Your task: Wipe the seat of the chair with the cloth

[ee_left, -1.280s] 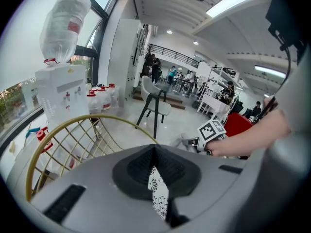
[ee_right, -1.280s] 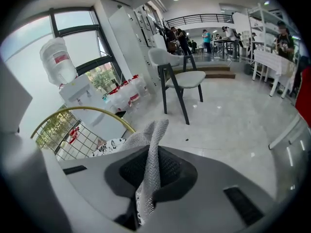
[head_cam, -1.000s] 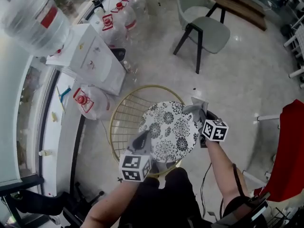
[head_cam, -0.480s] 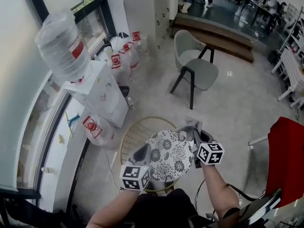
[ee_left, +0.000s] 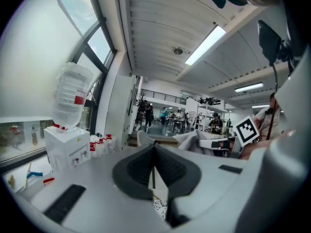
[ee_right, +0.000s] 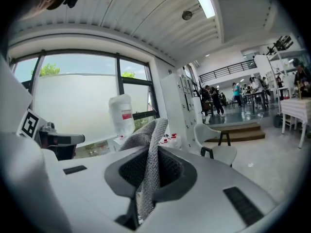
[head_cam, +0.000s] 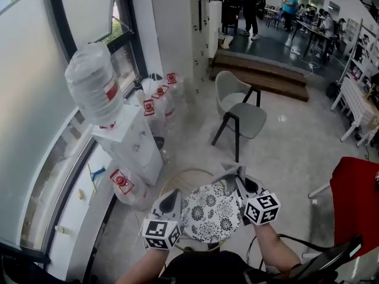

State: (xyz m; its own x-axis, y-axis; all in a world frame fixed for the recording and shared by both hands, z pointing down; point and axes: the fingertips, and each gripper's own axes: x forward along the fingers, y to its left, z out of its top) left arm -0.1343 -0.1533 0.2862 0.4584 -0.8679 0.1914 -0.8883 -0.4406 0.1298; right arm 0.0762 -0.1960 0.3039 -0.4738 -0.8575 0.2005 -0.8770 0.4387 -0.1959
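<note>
The chair's round seat [head_cam: 212,213], white with a black flower print, lies just in front of me, its gold wire back [head_cam: 175,181] on the far side. Over the seat's left edge my left gripper [head_cam: 170,199] is shut with nothing in it. In the left gripper view its jaws [ee_left: 154,152] meet, with a strip of the seat [ee_left: 160,207] showing below. My right gripper [head_cam: 238,176], at the seat's right edge, is shut on a grey knitted cloth [head_cam: 230,171]. The cloth [ee_right: 149,149] sticks up between the jaws of that gripper [ee_right: 151,154].
A white water dispenser [head_cam: 133,147] with a big bottle [head_cam: 95,90] stands to the left by the window. Spare bottles [head_cam: 157,96] stand behind it and one lies on the floor [head_cam: 127,185]. A grey chair [head_cam: 240,111] stands ahead and a red chair [head_cam: 355,200] at the right.
The head view has lifted from steeply down to out across the room. Both grippers keep their places at the seat's sides, and the right one still holds the cloth.
</note>
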